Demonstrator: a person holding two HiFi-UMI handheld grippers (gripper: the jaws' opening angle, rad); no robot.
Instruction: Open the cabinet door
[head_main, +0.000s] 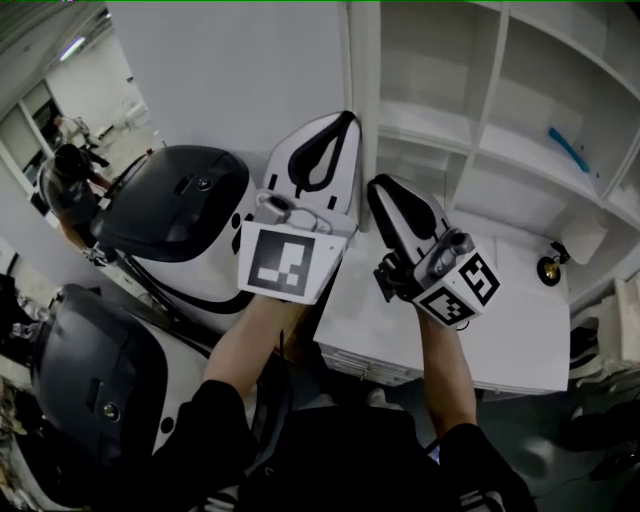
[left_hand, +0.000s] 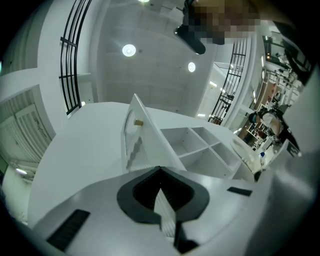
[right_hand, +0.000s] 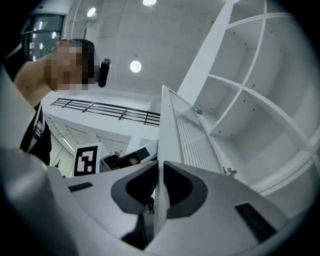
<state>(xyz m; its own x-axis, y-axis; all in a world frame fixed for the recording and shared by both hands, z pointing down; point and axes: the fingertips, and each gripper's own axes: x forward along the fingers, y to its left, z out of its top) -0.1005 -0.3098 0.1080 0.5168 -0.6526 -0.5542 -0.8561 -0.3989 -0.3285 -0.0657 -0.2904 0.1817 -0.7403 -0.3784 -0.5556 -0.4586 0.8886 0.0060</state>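
White slatted cabinet door (right_hand: 192, 142) stands open, edge-on beside the shelves (head_main: 520, 150). Left tool (left_hand: 162, 200) is clamped on the door's thin edge, near a brass knob (left_hand: 139, 122). Right tool (right_hand: 160, 187) is likewise closed on that door's edge.

left tongs (head_main: 340, 125), right tongs (head_main: 383, 195): 2 | cabinet door (right_hand: 166, 130): 1 | blue object (head_main: 567, 148): 1
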